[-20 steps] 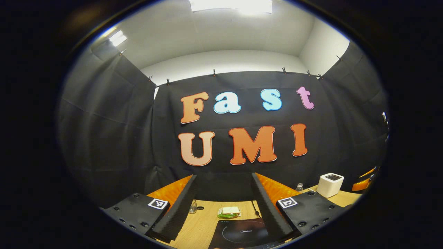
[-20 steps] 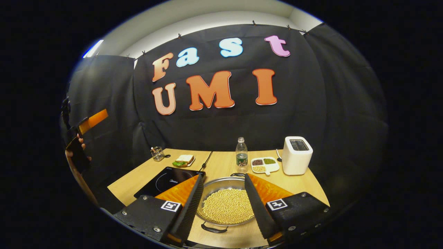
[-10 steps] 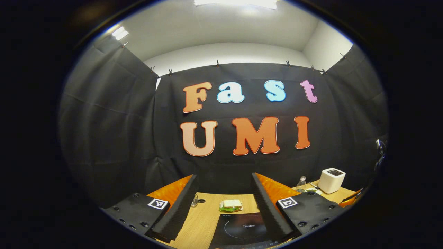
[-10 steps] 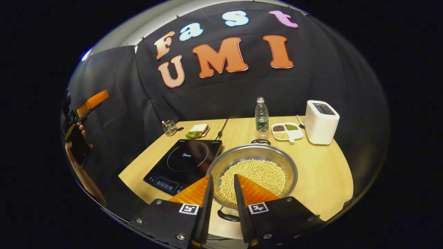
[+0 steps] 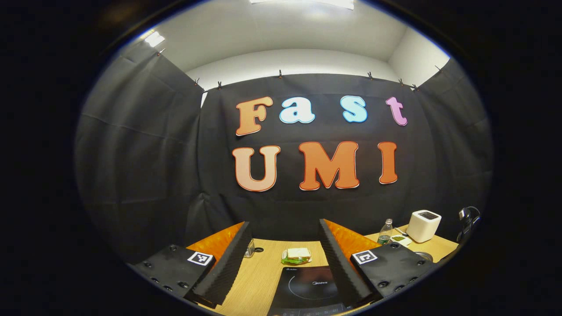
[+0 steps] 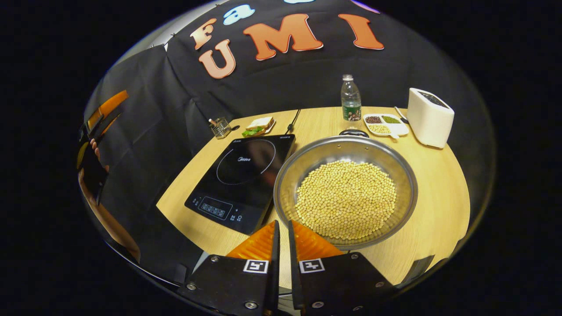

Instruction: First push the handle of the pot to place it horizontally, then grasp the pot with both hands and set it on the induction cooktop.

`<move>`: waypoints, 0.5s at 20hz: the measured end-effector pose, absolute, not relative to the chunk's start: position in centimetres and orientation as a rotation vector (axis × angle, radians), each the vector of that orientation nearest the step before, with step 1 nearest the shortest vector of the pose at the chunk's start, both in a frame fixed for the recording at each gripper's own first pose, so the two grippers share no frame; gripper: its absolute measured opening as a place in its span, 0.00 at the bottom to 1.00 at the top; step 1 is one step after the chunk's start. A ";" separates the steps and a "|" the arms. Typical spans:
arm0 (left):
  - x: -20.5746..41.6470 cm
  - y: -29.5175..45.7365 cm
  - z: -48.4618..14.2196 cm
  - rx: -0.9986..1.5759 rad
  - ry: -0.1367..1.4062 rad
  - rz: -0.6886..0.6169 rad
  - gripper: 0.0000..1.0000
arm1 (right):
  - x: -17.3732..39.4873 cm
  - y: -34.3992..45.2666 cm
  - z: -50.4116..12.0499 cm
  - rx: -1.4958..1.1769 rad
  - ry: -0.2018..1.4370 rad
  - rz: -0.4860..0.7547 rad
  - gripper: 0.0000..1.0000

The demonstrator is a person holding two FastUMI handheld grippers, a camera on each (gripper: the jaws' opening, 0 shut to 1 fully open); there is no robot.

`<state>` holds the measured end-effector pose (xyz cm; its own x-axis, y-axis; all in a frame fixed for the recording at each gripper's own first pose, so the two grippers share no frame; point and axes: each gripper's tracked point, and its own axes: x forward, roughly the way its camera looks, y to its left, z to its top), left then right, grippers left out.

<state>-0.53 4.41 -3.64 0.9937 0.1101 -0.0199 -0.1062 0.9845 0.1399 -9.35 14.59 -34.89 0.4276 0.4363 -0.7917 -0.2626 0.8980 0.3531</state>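
A wide steel pot [image 6: 285, 180] of yellow beans sits on the wooden table, touching the right edge of the black induction cooktop [image 6: 243, 175]. Its far black handle [image 6: 353, 131] points toward the back; the near handle is hidden behind my right gripper. My right gripper [image 6: 283, 224] is shut with nothing between its fingers, just short of the pot's near-left rim. My left gripper [image 5: 283, 228] hangs open and high, with the cooktop [image 5: 309, 287] below it. In the right gripper view that left gripper [image 6: 99, 118] is far left, held by a hand [image 6: 94, 149].
Behind the pot stand a water bottle [image 6: 351, 98], a divided dish of beans [image 6: 385, 124] and a white toaster [image 6: 429, 117]. A sandwich [image 6: 259, 126] and a glass cup [image 6: 219, 128] lie behind the cooktop. Its cable [image 6: 293, 120] runs toward the back wall.
My right gripper's fingers went from wide apart to shut while it rose and tipped down toward the pot. The left gripper view tilted slightly downward and turned right.
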 end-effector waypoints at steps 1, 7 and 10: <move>-0.5 4.5 -3.7 0.138 0.030 0.111 0.99 | -9.7 15.0 -35.2 0.177 1.058 0.450 0.11; -0.3 4.9 -4.6 0.141 0.043 0.118 0.99 | -11.3 15.6 -38.4 0.148 1.174 0.464 0.12; 0.0 4.8 -5.0 0.143 0.053 0.118 0.99 | -11.6 15.9 -39.7 0.163 1.220 0.440 0.12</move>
